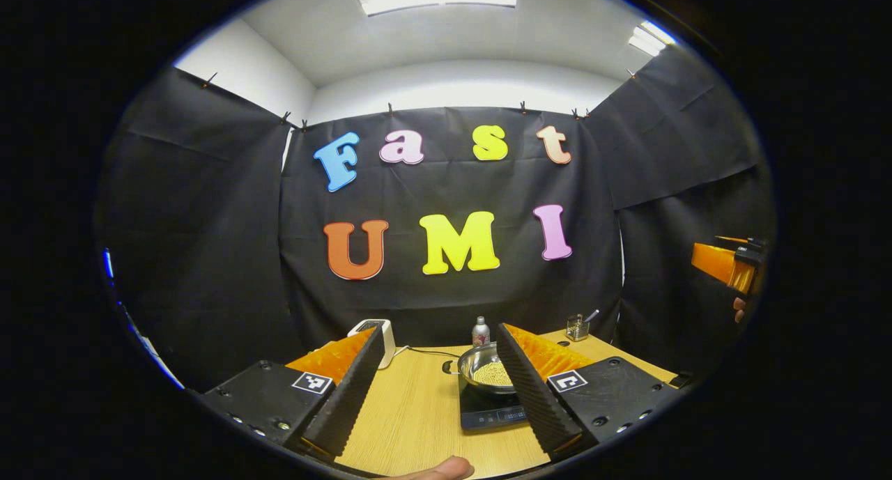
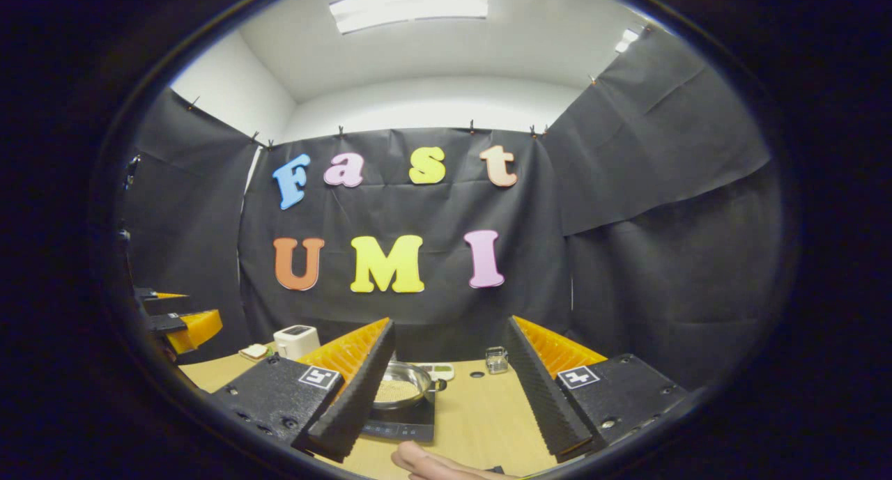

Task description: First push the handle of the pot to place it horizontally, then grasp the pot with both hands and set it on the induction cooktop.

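The pot (image 1: 488, 370) sat on the induction cooktop (image 1: 490, 410) on the worktop (image 1: 411, 417). The left gripper (image 1: 435, 389) stood spread wide, empty, the pot ahead by its right finger. The right gripper (image 2: 446, 389) was likewise spread, the pot (image 2: 401, 386) beyond its left finger.

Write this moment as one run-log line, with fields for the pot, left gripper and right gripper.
pot: on induction cooktop, holds pale grains | left gripper: open, holds nothing, back from pot | right gripper: open, holds nothing
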A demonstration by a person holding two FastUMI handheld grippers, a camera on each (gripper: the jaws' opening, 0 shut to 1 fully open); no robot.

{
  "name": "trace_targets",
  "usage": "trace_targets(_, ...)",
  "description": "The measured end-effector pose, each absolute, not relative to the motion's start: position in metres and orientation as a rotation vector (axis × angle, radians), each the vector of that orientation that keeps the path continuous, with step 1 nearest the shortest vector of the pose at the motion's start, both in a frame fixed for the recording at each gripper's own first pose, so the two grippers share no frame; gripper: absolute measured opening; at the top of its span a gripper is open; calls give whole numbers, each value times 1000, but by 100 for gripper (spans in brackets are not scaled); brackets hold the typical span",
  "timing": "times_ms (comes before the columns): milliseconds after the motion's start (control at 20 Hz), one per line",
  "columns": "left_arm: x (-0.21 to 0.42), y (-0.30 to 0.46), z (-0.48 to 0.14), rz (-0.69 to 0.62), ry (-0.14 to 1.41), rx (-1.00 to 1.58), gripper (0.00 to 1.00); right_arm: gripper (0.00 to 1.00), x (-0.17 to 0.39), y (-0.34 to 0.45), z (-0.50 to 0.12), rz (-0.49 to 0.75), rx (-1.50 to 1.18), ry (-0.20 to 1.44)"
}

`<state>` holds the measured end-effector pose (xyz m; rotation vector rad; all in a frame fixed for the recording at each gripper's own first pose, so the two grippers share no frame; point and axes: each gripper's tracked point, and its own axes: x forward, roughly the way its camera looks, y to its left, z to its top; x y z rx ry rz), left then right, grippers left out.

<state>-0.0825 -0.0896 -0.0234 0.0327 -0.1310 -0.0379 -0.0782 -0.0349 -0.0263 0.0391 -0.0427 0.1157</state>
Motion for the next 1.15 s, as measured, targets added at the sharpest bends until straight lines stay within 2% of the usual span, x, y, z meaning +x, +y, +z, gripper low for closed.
trace_targets(1150,-85,-90,-24,-51,-137,13,96,96,-69,-55,-40,98,48,-32)
